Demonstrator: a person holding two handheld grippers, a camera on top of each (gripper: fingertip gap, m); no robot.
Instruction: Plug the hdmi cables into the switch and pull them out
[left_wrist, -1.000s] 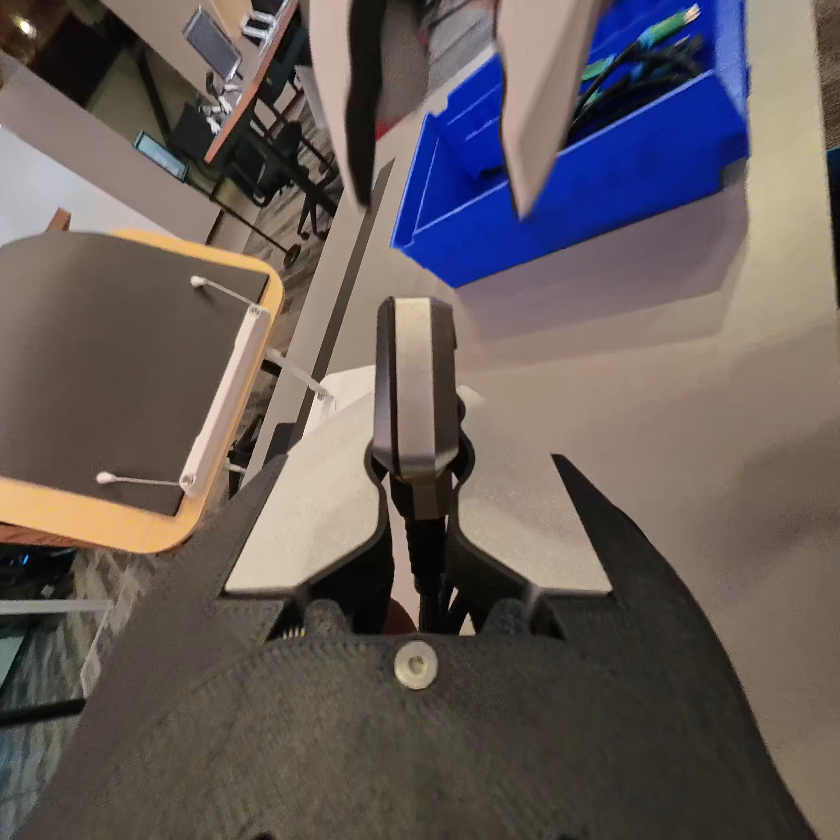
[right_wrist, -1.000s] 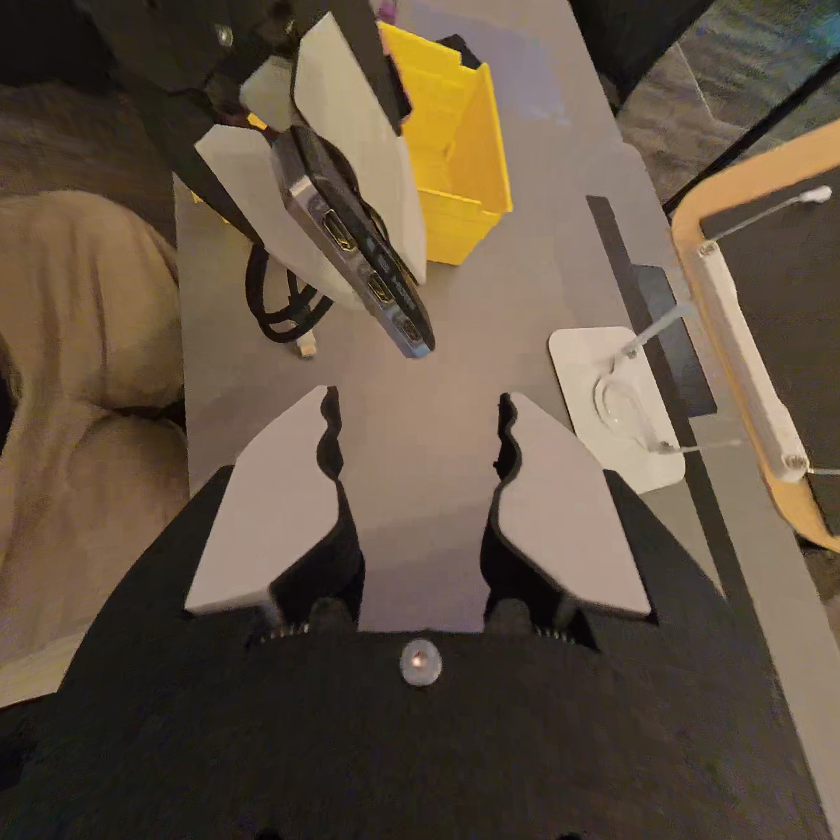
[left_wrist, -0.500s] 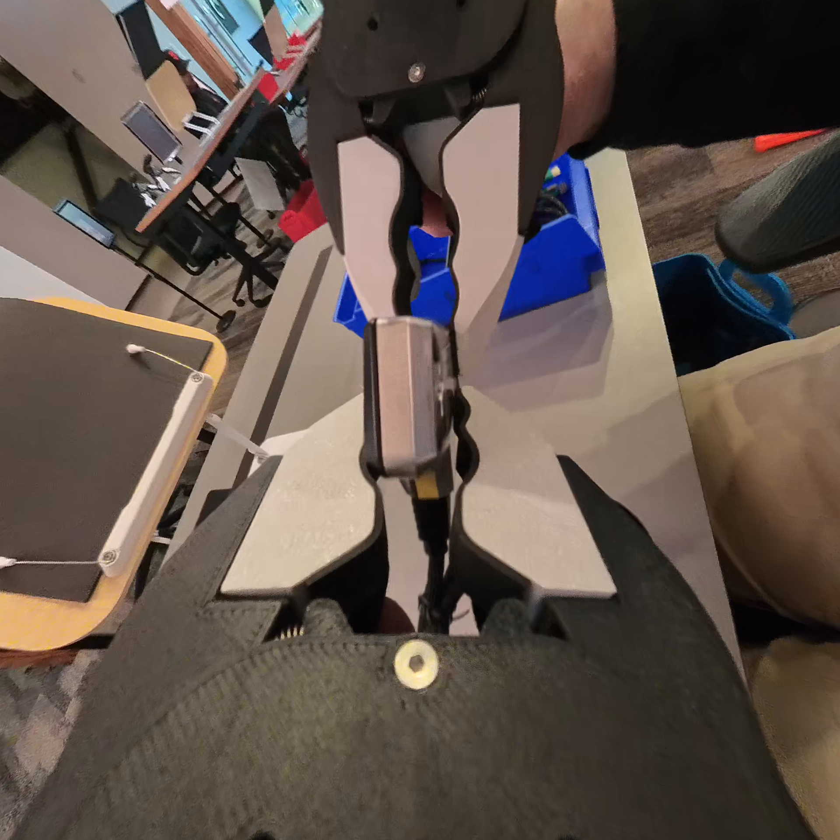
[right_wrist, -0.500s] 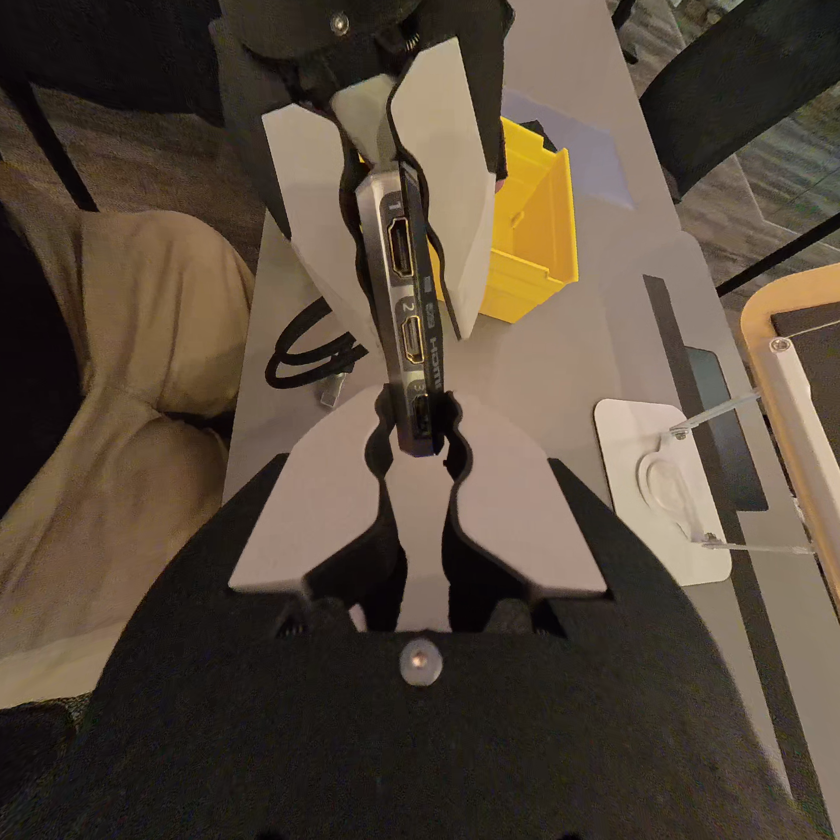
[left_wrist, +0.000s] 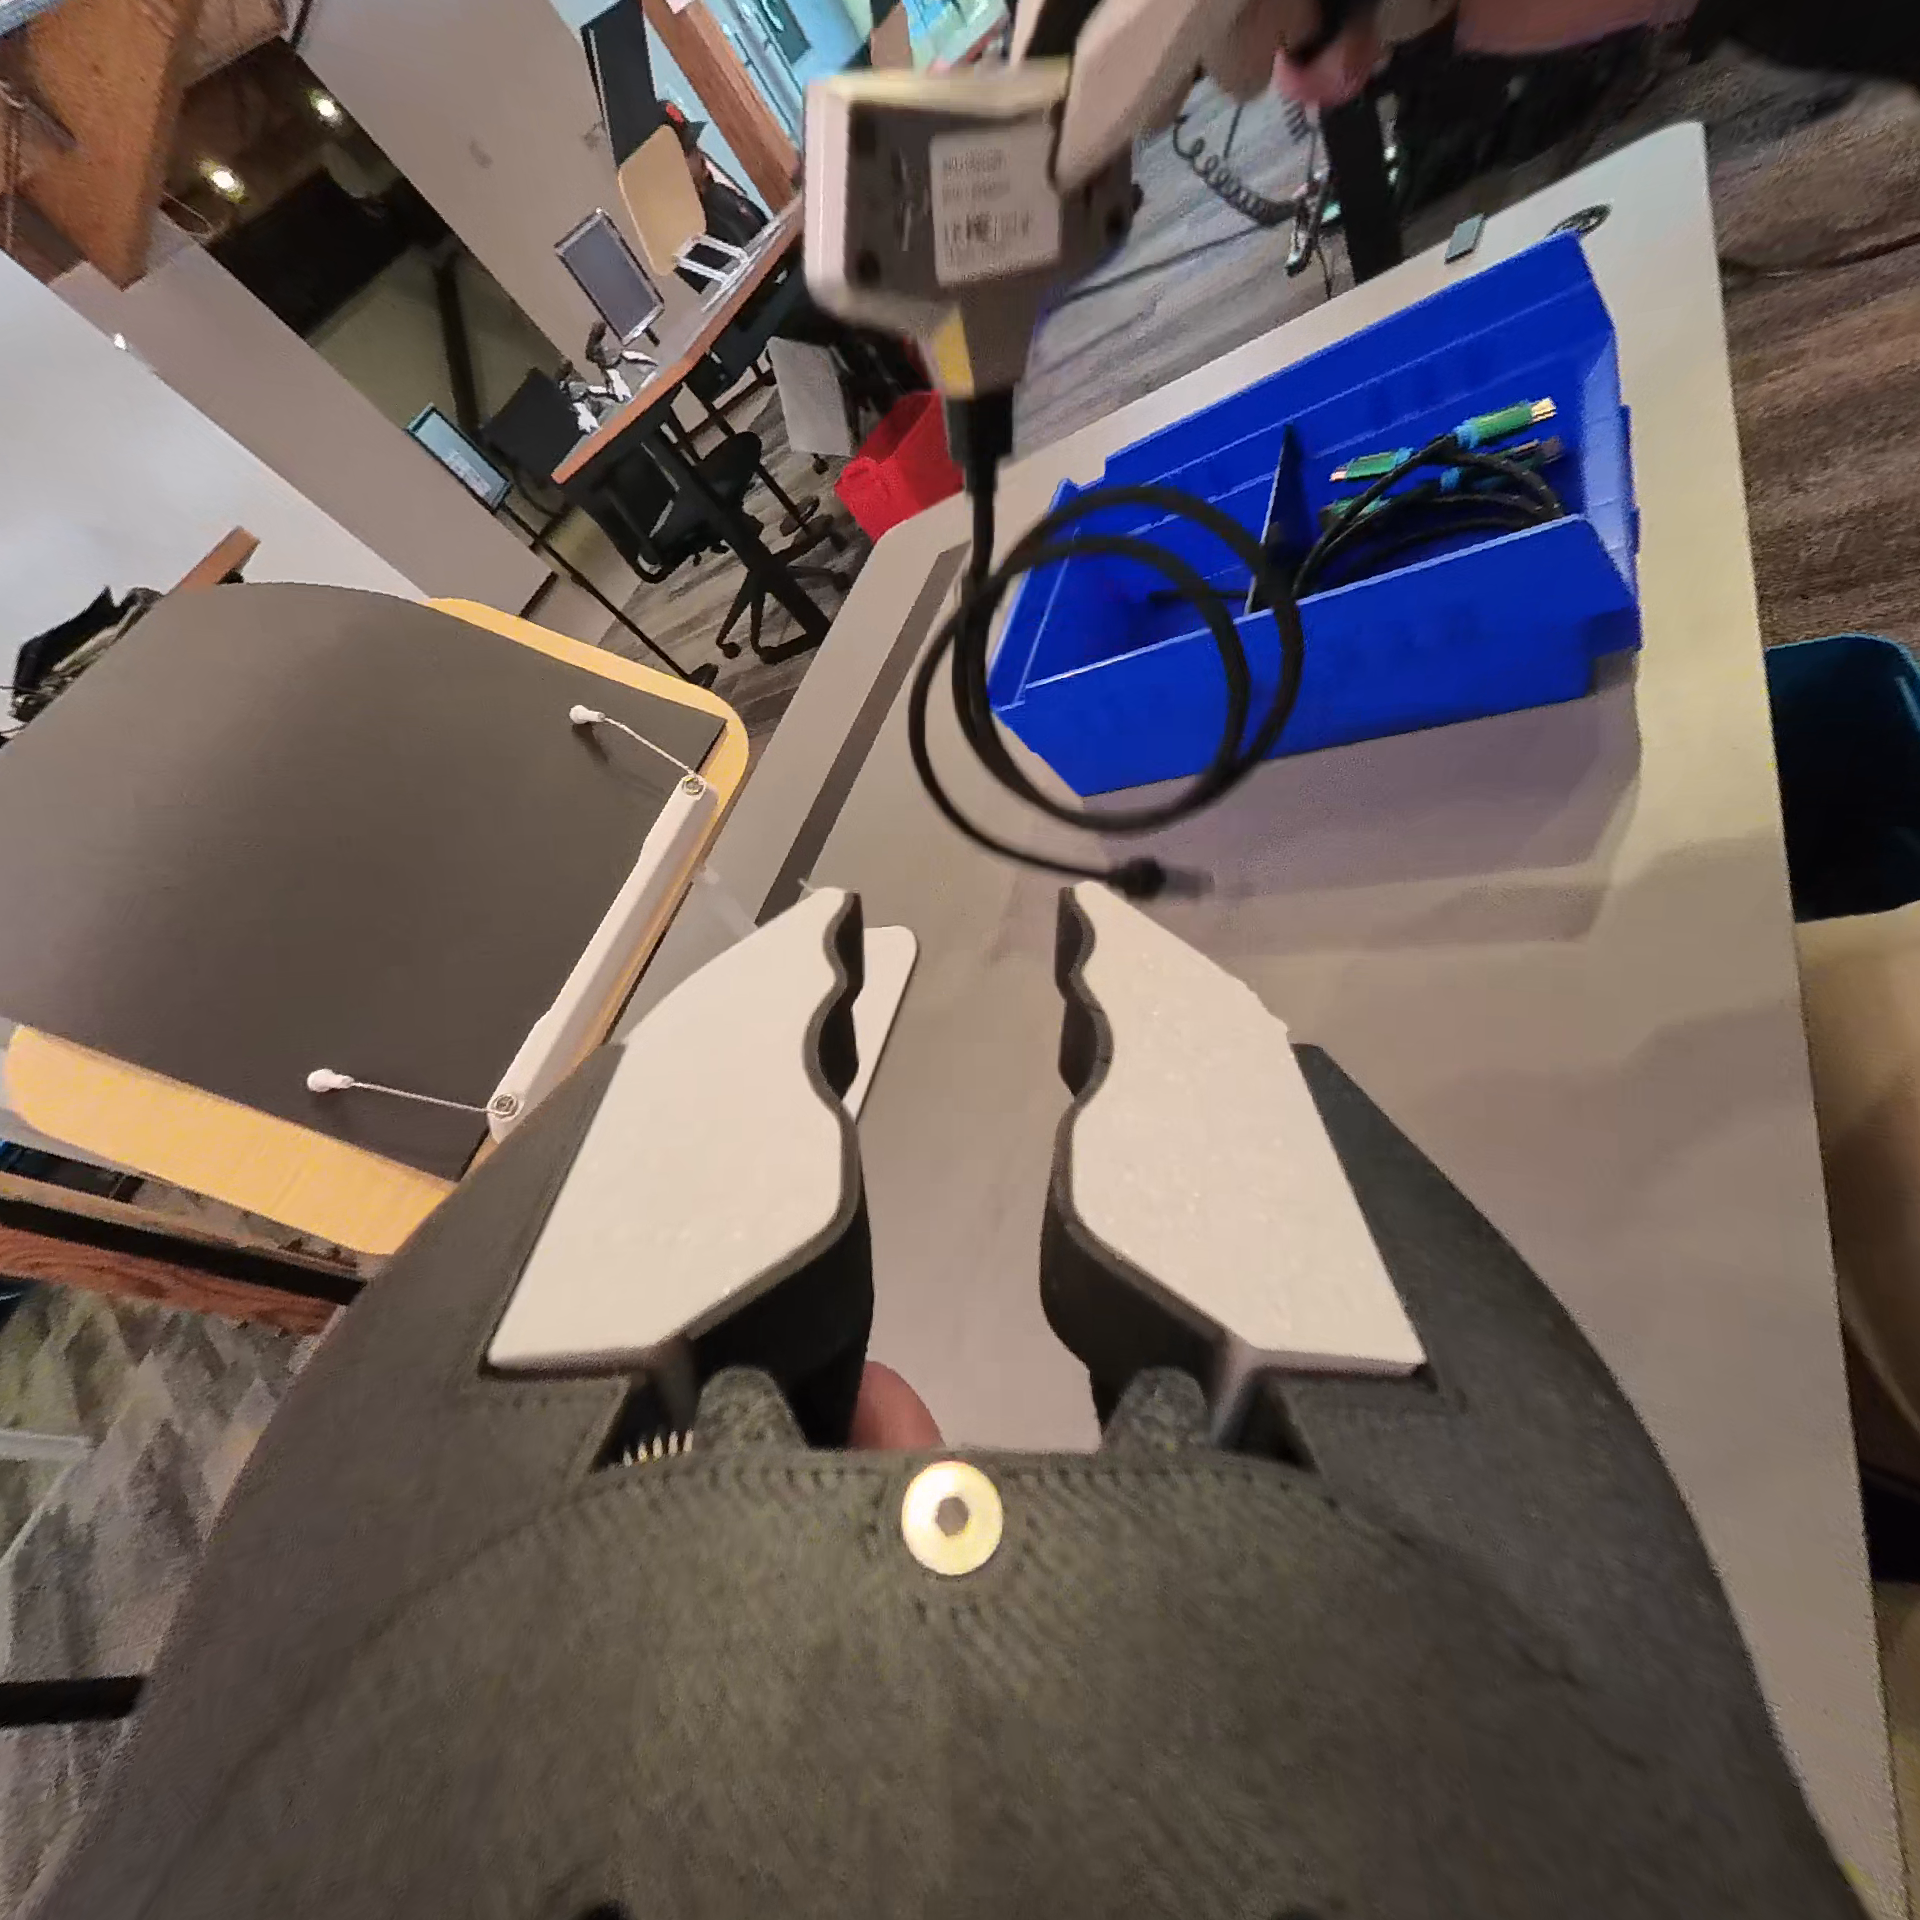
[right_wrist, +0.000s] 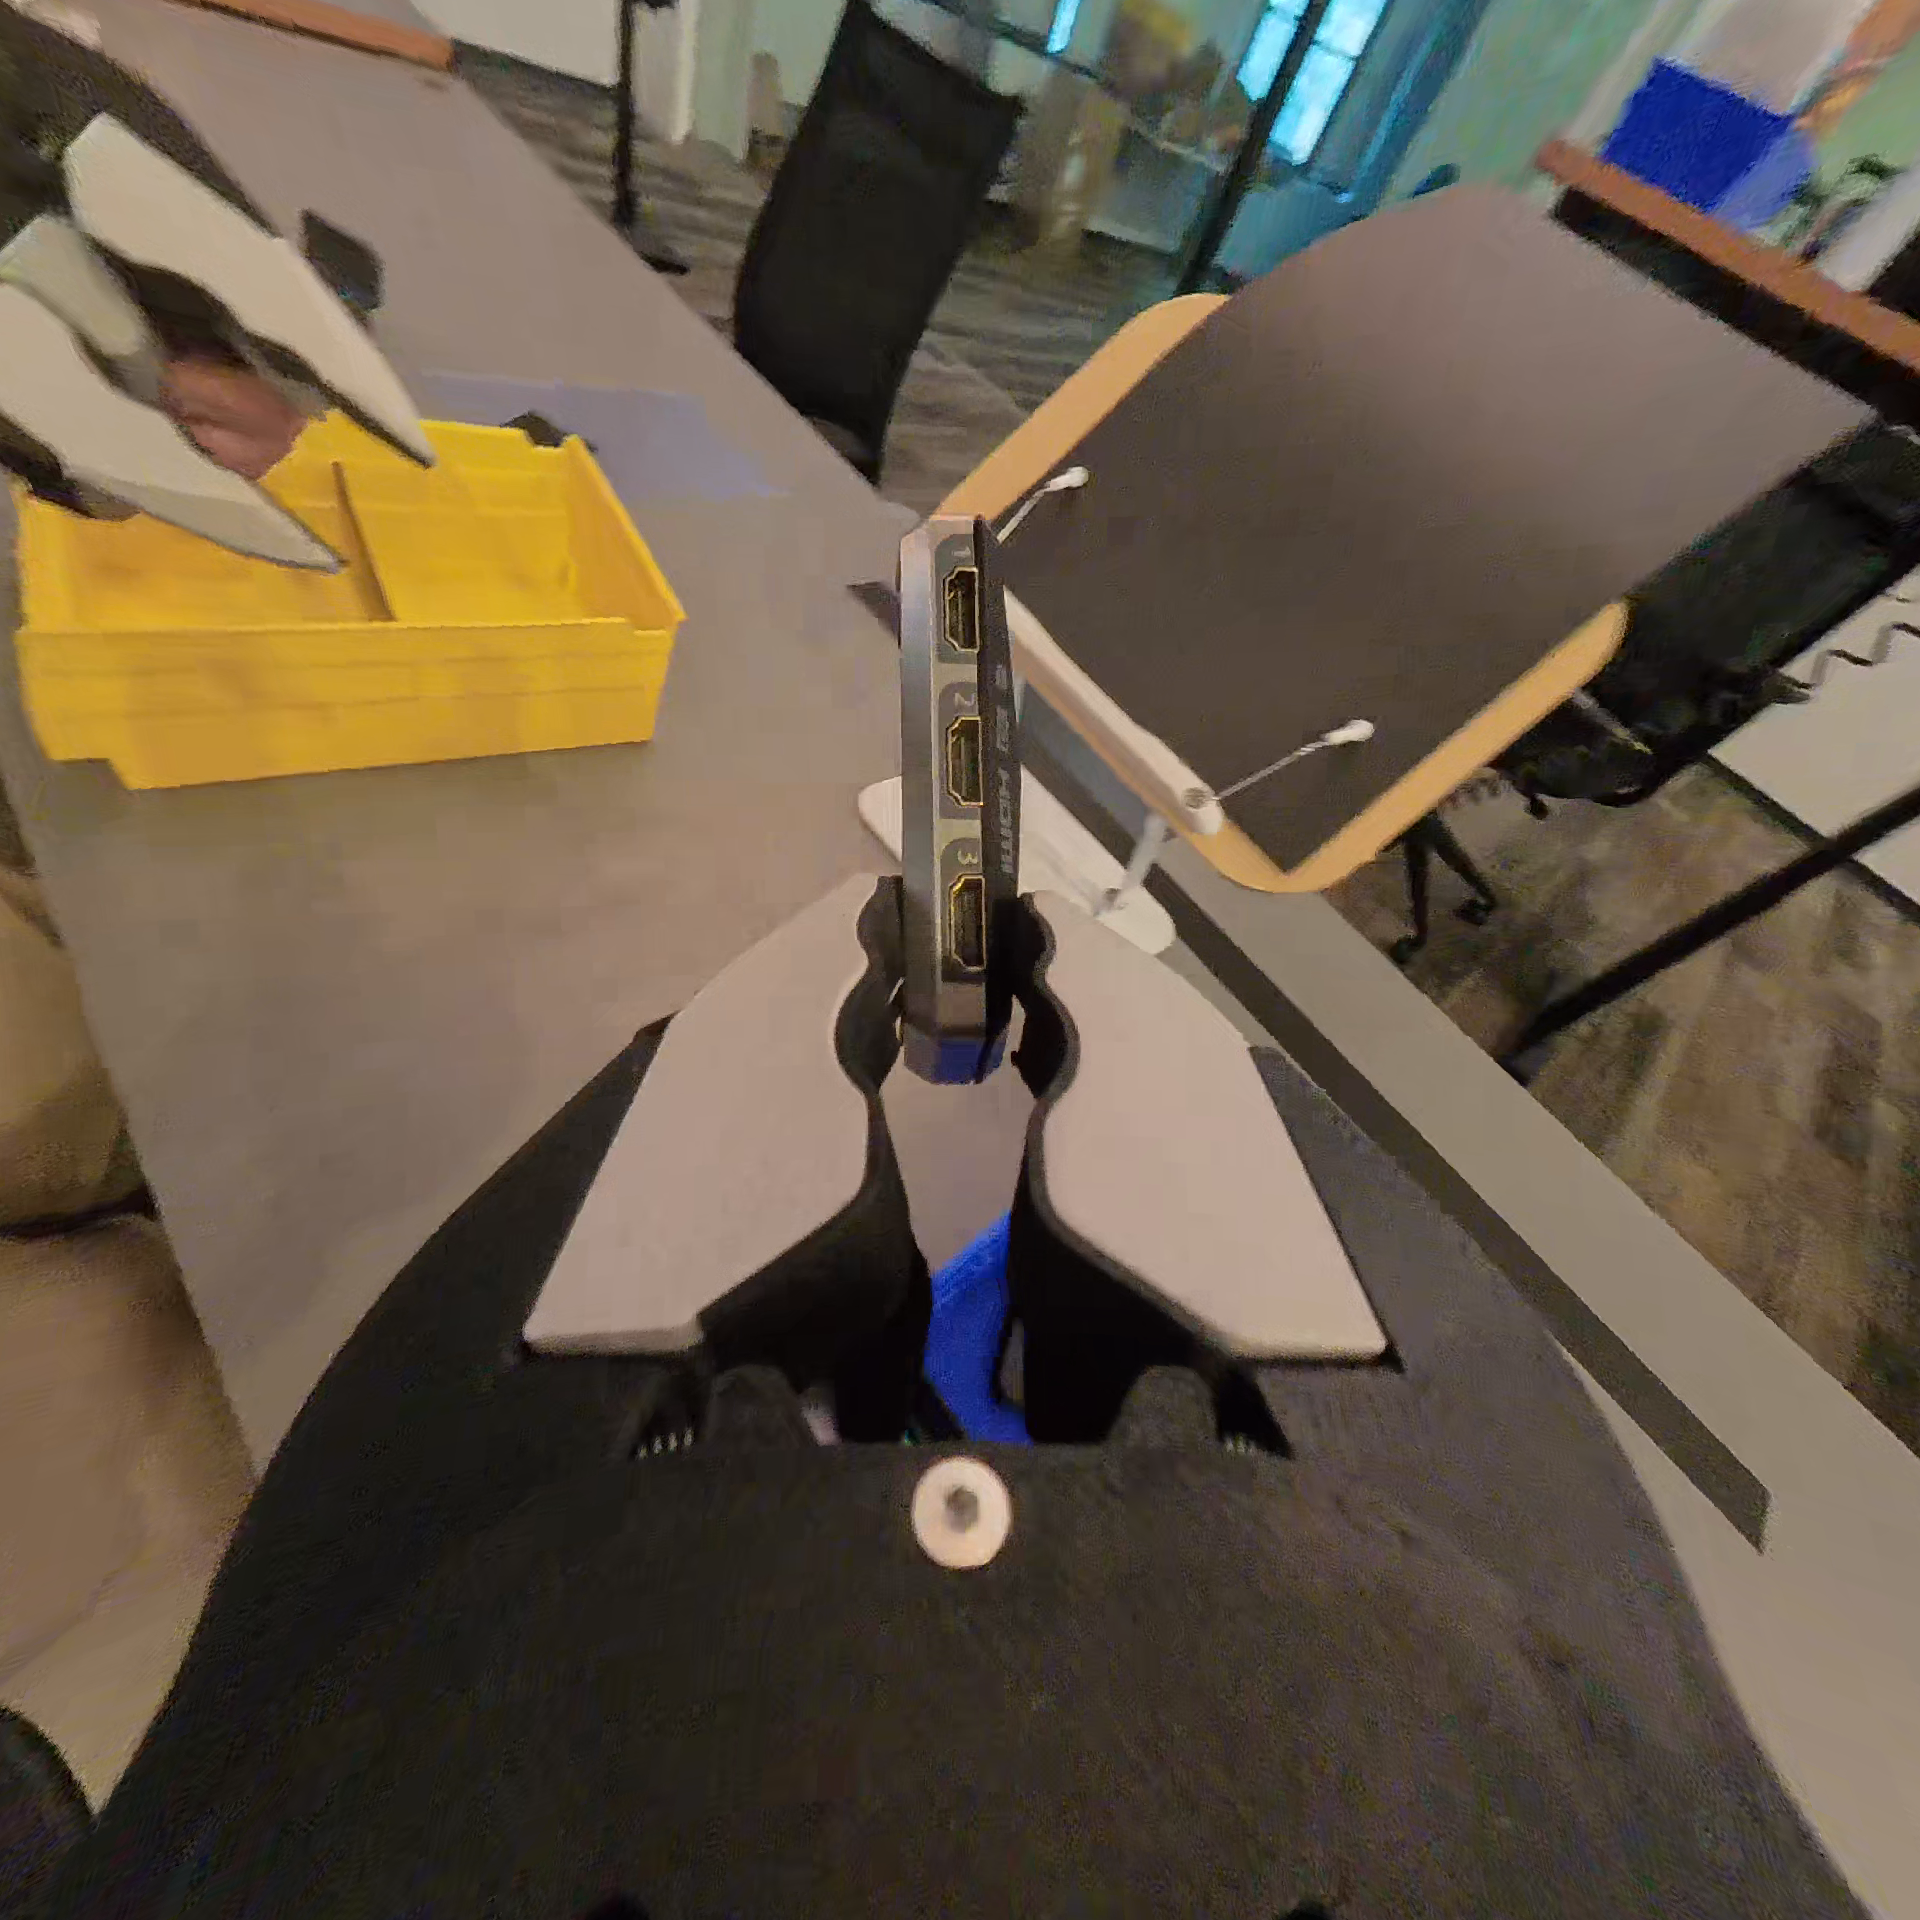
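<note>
My right gripper (right_wrist: 951, 904) is shut on the lower end of the grey HDMI switch (right_wrist: 961, 727) and holds it upright above the table, its three empty ports facing the camera. In the left wrist view the switch (left_wrist: 935, 197) hangs high and blurred, with its black attached cable (left_wrist: 1101, 665) looping down to the table. My left gripper (left_wrist: 956, 904) is open and empty, low over the grey table (left_wrist: 1507, 1039). It also shows in the right wrist view (right_wrist: 379, 514), open over the yellow bin. Several HDMI cables (left_wrist: 1444, 488) lie in the blue bin.
The blue bin (left_wrist: 1351, 665) stands at the table's far end. The yellow bin (right_wrist: 343, 675) stands on the other side. A wood-edged black panel (left_wrist: 260, 862) and a white acrylic stand base (left_wrist: 883, 997) sit along the table's edge. A person's tan-clad leg (left_wrist: 1870, 1143) is close by.
The switch passed from my left gripper to my right. The right gripper shut on its end and carried it up and away. The left gripper opened and drew back empty.
</note>
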